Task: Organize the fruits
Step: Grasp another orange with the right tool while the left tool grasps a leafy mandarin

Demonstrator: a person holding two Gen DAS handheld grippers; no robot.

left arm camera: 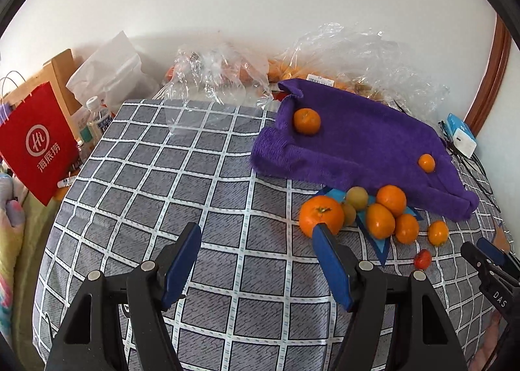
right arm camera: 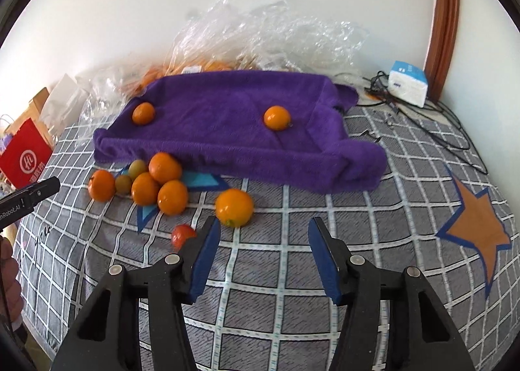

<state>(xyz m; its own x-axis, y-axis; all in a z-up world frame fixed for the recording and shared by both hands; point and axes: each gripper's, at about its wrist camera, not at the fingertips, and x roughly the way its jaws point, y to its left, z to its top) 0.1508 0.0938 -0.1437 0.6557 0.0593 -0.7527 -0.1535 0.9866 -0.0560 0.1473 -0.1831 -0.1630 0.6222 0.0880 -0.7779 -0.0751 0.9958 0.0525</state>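
Oranges [right arm camera: 156, 185] heap at centre-left on a checked bedspread [right arm camera: 276, 273], below a purple towel [right arm camera: 227, 130]. The right gripper [right arm camera: 263, 241], jaws apart and empty, sits lower centre beside a lone orange [right arm camera: 234, 207]; the left gripper [left arm camera: 256, 242] also gapes empty.

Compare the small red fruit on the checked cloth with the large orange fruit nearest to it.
The small red fruit is red and much smaller; the large orange fruit is orange and clearly bigger. The red one lies partly behind a gripper finger; the orange one shows whole. Both are round and rest on the checked cloth.
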